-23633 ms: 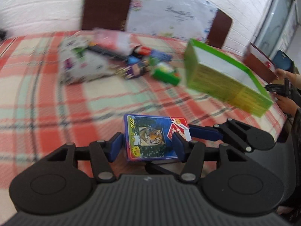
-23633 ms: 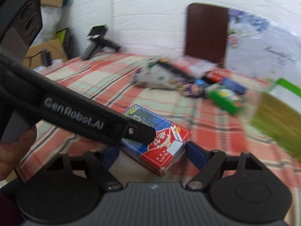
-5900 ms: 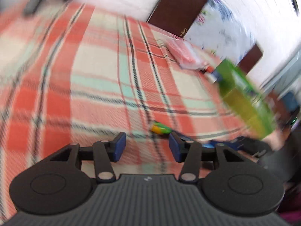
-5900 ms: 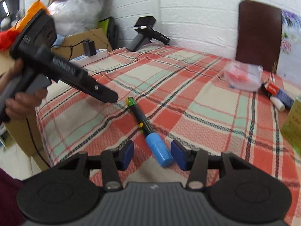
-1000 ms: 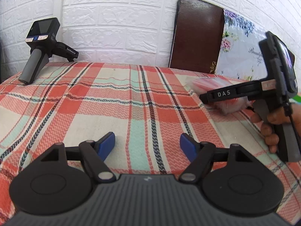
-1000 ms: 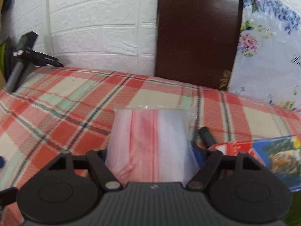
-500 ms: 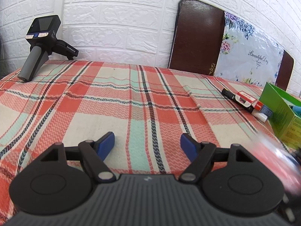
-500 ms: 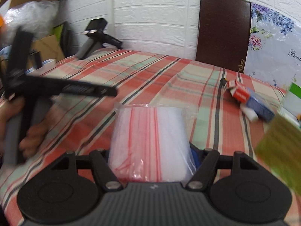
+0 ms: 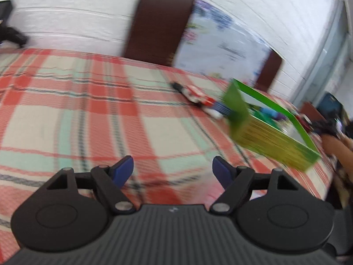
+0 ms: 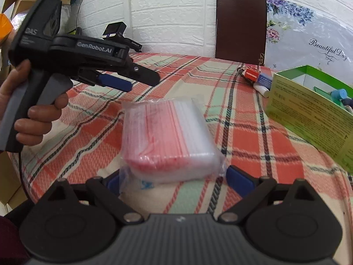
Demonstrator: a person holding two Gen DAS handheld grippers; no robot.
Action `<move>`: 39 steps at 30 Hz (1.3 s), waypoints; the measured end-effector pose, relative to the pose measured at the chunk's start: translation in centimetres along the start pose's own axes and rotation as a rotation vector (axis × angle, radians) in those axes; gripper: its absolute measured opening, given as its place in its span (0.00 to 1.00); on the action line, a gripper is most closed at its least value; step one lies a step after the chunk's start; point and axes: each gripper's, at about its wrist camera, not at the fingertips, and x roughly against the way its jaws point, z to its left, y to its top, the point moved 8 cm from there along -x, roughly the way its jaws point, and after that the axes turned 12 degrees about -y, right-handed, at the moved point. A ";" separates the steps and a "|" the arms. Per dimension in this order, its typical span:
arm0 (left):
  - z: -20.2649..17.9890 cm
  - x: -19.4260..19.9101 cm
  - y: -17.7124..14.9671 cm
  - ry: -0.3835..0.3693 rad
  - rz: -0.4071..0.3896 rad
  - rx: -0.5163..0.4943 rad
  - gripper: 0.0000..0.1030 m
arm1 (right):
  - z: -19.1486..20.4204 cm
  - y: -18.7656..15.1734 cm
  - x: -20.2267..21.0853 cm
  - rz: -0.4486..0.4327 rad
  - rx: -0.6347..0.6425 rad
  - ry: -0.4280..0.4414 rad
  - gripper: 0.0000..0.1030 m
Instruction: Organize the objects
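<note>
right gripper (image 10: 172, 180): jaws have just been opening and now stand wide, the blue pads level with the near corners of the bag of red-and-clear zip pouches (image 10: 167, 137). the right pad shows clear of the plastic; the left pad is behind the loose film, contact there cannot be told. the bag lies flat on the plaid tablecloth (image 10: 242, 119), near the front edge, so it reads as set down and released rather than gripped. judged purpose: brought to the front, within reach of both hands, on its way to the box.

left gripper (image 9: 173, 171): jaws apart, nothing between the pads, only cloth beneath. in the right wrist view it hovers above the table to the left of the bag, held by a hand (image 10: 33, 110), pointing toward the bag; judged to be standing by to assist.

further back, right side: green cardboard box (image 10: 308, 110), open at the top, already holding a blue-capped item and others not clearly told. judged to be the collecting place.

beyond it, beside the box's far corner: a black marker (image 10: 241, 68), a red-and-white pack (image 10: 251, 73) and a white tube (image 10: 261, 89), not yet boxed.
</note>
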 end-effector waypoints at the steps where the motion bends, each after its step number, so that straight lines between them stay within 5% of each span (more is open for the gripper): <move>1: -0.9 -0.5 -0.3 -0.029 0.029 -0.013 0.78 | -0.1 0.0 0.0 -0.001 -0.003 0.001 0.94; 4: -2.7 -1.8 -1.9 -0.076 0.103 -0.036 0.75 | 0.0 0.1 0.0 -0.007 -0.004 0.006 0.88; 6: -2.8 -2.7 -3.3 -0.115 0.156 -0.007 0.64 | 0.0 0.4 -0.2 -0.015 -0.003 0.021 0.76; 11: -3.1 -2.4 -2.6 -0.120 0.136 0.058 0.52 | 0.1 1.0 -0.1 -0.060 0.003 0.025 0.61; 15: -5.2 -1.8 0.5 -0.154 0.074 0.050 0.52 | -0.8 2.2 1.1 -0.146 -0.022 -0.001 0.58; 23: -12.6 -6.9 6.7 -0.244 0.033 -0.114 0.52 | -8.6 5.4 3.1 -0.288 -0.062 -0.189 0.57; 31: -18.8 -15.2 9.1 -0.306 0.047 -0.171 0.52 | -18.0 5.8 3.3 -0.290 -0.049 -0.372 0.58; 34: -19.2 -17.9 8.4 -0.257 0.081 -0.168 0.56 | -21.1 4.9 2.1 -0.238 -0.018 -0.452 0.62; 37: -18.2 -19.3 7.3 -0.147 0.112 -0.187 0.56 | -24.4 4.1 1.2 -0.195 -0.089 -0.552 0.86; 39: -17.8 -19.0 6.7 -0.128 0.116 -0.207 0.63 | -25.7 3.7 1.4 -0.175 -0.156 -0.557 0.86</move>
